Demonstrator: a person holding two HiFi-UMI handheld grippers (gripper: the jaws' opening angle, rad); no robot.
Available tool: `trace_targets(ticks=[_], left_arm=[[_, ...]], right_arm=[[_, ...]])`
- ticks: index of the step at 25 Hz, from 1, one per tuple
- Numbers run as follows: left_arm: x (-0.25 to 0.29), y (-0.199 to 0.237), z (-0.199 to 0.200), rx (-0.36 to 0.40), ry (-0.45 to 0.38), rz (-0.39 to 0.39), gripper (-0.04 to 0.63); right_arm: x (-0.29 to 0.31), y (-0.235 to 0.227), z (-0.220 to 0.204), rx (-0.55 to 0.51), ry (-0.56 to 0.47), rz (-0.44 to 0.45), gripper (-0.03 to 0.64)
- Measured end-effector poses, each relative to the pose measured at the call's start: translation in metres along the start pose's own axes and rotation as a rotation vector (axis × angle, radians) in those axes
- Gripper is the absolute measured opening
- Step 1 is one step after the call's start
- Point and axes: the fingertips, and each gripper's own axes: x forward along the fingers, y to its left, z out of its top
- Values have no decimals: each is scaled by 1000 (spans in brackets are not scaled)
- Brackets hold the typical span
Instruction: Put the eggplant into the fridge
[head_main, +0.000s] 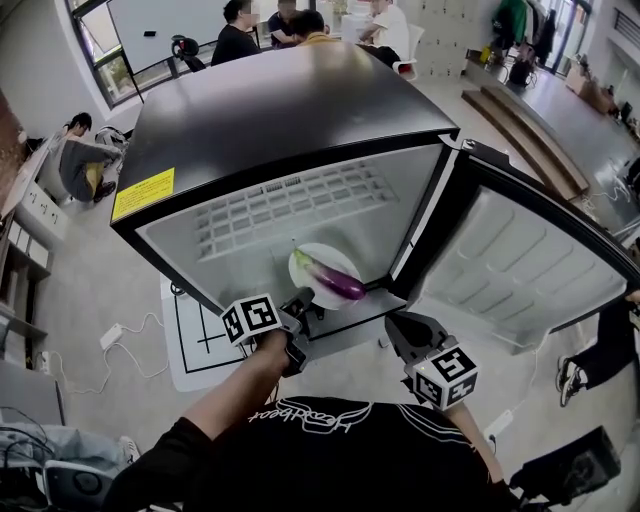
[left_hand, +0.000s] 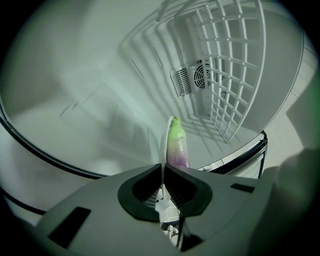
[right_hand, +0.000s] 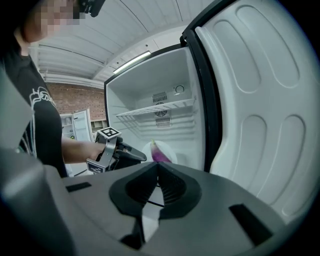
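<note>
The left gripper (head_main: 303, 296) is clenched on the near rim of a white plate (head_main: 303, 262), holding it inside the open fridge (head_main: 290, 110), below the wire shelf (head_main: 290, 205). The eggplant (head_main: 338, 283) lies on that plate, purple with a green stem end pointing inward. Further right, the right gripper (head_main: 400, 335) hangs empty outside the fridge with its jaws closed together, near the open door (head_main: 520, 260).

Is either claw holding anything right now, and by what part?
The left gripper pinches the white plate by its near rim; the eggplant lies on it. The right gripper holds nothing.
</note>
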Motion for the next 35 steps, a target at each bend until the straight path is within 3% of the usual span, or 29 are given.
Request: trace_targets(ticks=[9,19,35], left_arm=[[17,6,25,-23,-38,5,25],[38,16,48,-39,-73,27,25],[48,38,52,-114,-78,75,26]], right_arm=[[29,7,8,-18,7,40,8],[57,16,-3,32,36,101,8],[59,20,-22,59,67,93,8]])
